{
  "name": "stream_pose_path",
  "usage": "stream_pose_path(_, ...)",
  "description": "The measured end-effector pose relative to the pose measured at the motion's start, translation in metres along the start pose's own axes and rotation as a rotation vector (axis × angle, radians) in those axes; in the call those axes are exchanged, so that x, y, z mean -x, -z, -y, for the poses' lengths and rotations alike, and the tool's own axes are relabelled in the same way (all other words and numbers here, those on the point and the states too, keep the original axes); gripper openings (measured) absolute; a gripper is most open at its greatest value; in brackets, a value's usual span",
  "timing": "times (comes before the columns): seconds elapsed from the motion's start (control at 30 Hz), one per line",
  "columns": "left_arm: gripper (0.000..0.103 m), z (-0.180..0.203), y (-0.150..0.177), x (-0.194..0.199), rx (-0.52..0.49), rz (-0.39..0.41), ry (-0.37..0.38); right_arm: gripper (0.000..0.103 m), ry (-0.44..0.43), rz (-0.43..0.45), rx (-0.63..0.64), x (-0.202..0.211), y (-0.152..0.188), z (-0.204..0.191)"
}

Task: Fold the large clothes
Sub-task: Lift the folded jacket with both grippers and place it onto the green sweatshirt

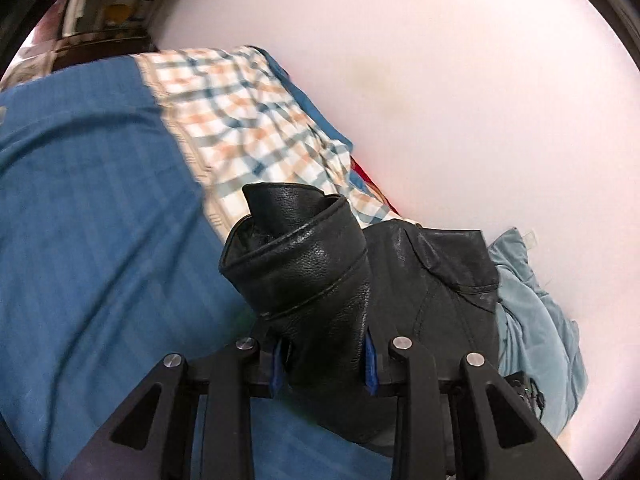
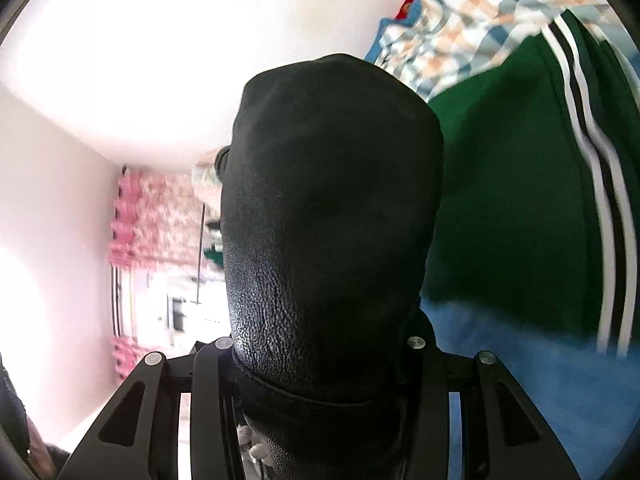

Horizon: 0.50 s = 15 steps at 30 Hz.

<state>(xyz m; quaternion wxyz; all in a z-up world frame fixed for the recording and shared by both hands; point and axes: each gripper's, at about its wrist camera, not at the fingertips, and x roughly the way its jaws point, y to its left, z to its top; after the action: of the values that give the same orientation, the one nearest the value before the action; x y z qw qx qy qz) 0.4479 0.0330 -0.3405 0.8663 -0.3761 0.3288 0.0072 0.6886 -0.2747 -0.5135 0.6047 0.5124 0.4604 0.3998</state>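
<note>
A black leather jacket point(image 1: 316, 264) is held up over a blue bedspread point(image 1: 92, 208). My left gripper point(image 1: 324, 364) is shut on a rolled cuff or hem of it, and the rest of the jacket hangs to the right point(image 1: 440, 280). My right gripper point(image 2: 320, 364) is shut on another bunched part of the black leather jacket point(image 2: 328, 208), which fills the middle of the right wrist view and hides the fingertips.
A checked shirt point(image 1: 248, 120) lies on the bedspread, with a light blue garment point(image 1: 532, 312) by the white wall point(image 1: 460, 80). In the right wrist view a green garment with white stripes point(image 2: 512, 200) lies on the bed, and pink curtains point(image 2: 160, 216) hang at the far left.
</note>
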Motion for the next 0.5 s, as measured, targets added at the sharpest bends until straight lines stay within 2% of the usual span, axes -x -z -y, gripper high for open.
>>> stream_pose_path(0.03, 0.026, 0.0, -0.002, -0.022, -0.009, 0.004, 0.008, 0.046, 0.029, 0.016, -0.01, -0.002, -0.018, 0.023)
stream_pose_path(0.07, 0.026, -0.002, -0.002, -0.043, -0.016, -0.018, 0.011, 0.046, 0.038, 0.02, -0.028, -0.003, -0.026, 0.037)
stream_pose_path(0.1, 0.026, -0.008, 0.0, -0.075, -0.028, -0.047, 0.001, 0.046, 0.068, 0.028, -0.067, -0.003, -0.038, 0.068)
stream_pose_path(0.17, 0.026, -0.016, 0.005, -0.114, -0.045, -0.109, -0.019, 0.046, 0.125, 0.029, -0.121, -0.004, -0.047, 0.111)
stream_pose_path(0.23, 0.026, -0.023, 0.016, -0.147, -0.08, -0.155, -0.046, 0.047, 0.17, 0.029, -0.135, -0.007, -0.048, 0.135)
stream_pose_path(0.3, 0.027, -0.024, 0.021, -0.154, -0.118, -0.164, -0.055, 0.05, 0.17, 0.043, -0.149, -0.01, -0.046, 0.141)
stream_pose_path(0.37, 0.027, -0.02, 0.027, -0.145, -0.153, -0.163, -0.068, 0.055, 0.223, 0.036, -0.149, 0.001, -0.045, 0.136)
stream_pose_path(0.5, 0.034, -0.012, 0.024, -0.145, -0.238, -0.201, -0.133, 0.075, 0.461, 0.044, -0.119, 0.017, -0.045, 0.105)
